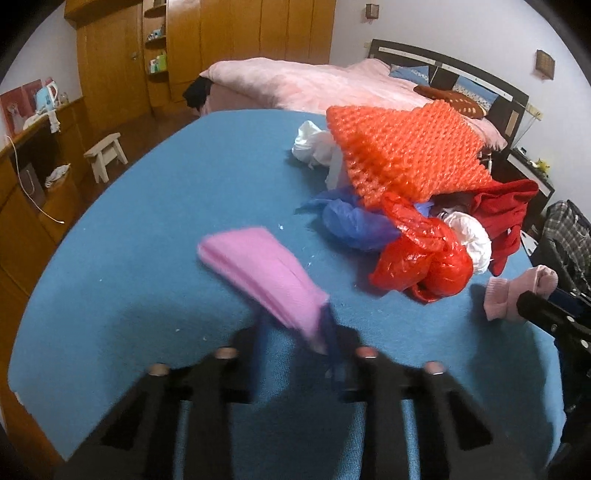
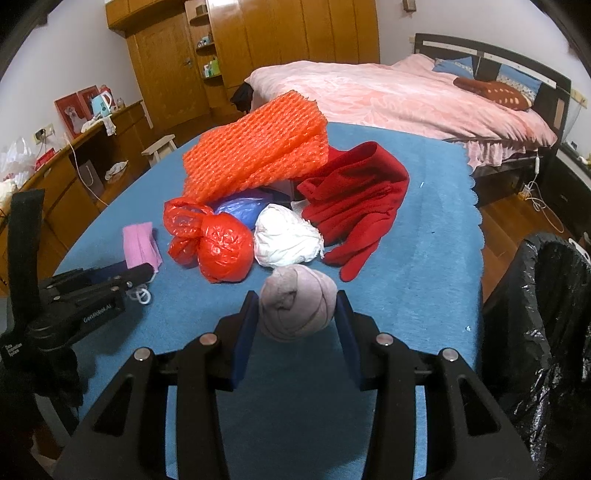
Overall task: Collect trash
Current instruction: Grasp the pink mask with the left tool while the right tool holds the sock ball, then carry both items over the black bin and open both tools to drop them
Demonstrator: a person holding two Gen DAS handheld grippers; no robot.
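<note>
Right claw [image 2: 295, 317] is clamped on a rolled sock [image 2: 297, 302], dead centre between its pads, with the black bin bag [image 2: 546, 314] off to its right (nearest hand for that drop, I'd guess). Left claw [image 1: 295, 332] has nipped the pink mask [image 1: 266, 280] at one end, long axis running up-left from the tips. Its body reads "GenRobot.AI".

Bed with pink duvet [image 2: 388, 92], wooden wardrobe [image 2: 295, 33], white stool [image 1: 105, 155], blue tablecloth [image 2: 424, 236].
</note>
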